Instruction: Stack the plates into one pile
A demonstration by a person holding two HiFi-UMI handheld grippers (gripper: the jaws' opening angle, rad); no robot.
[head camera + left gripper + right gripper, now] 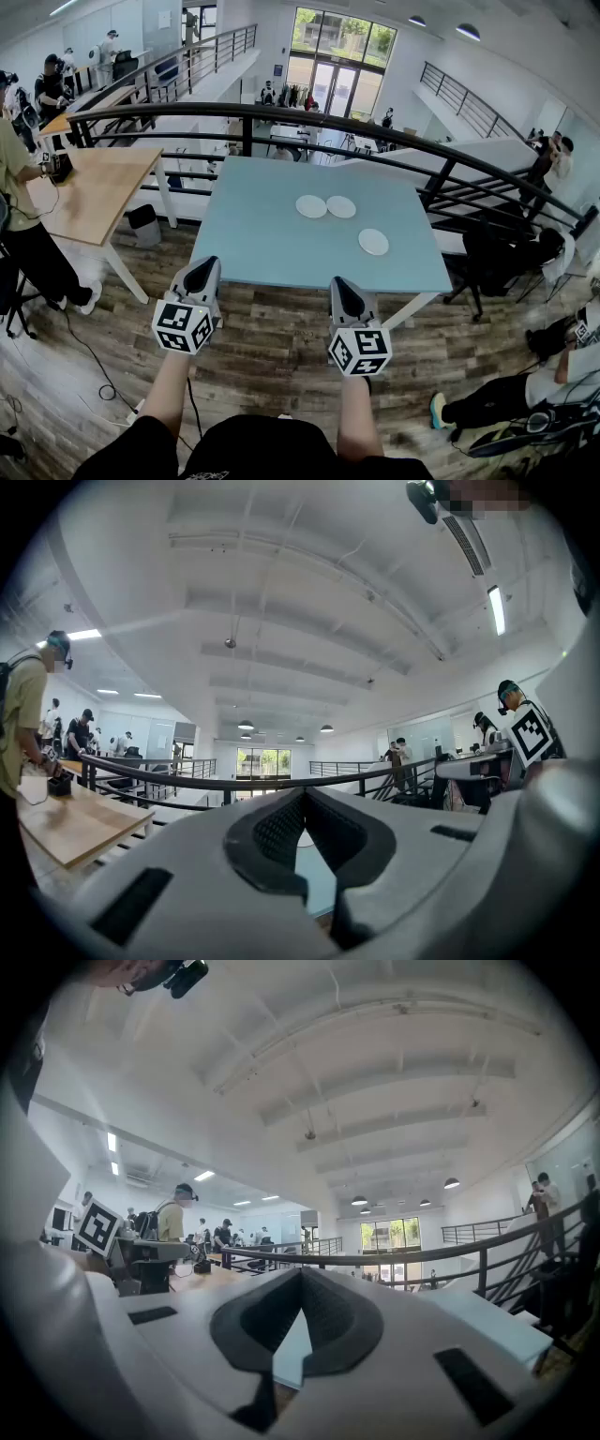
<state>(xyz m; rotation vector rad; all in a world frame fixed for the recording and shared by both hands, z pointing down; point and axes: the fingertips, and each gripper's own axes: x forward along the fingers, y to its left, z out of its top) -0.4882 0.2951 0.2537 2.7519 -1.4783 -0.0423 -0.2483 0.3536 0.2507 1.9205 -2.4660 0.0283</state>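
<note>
At the far left a person [21,211] stands beside a wooden table [94,192], with a small dark bin [143,225] on the plank floor [272,352] near its right leg. The left tongs [201,274] are held level over the floor, just short of the near edge of the pale blue worktop [253,253], pointing away toward the far side. Their two halves are pressed together at the tips with nothing between them.

Three white plates lie flat on the worktop's right half, each on its own and none on top of another. The left plate [311,206] and the middle plate [341,207] sit just beside each other toward the far side, their rims very close; whether they touch cannot be told. The right plate [373,242] lies nearer and further right, apart from the pair.

The right tongs [347,296] are also level at the worktop's near edge, to the right of the left tongs. They too are closed tip to tip and empty, well apart from all the plates. A black railing [281,114] curves behind the worktop, and people sit on the floor at the far right
</note>
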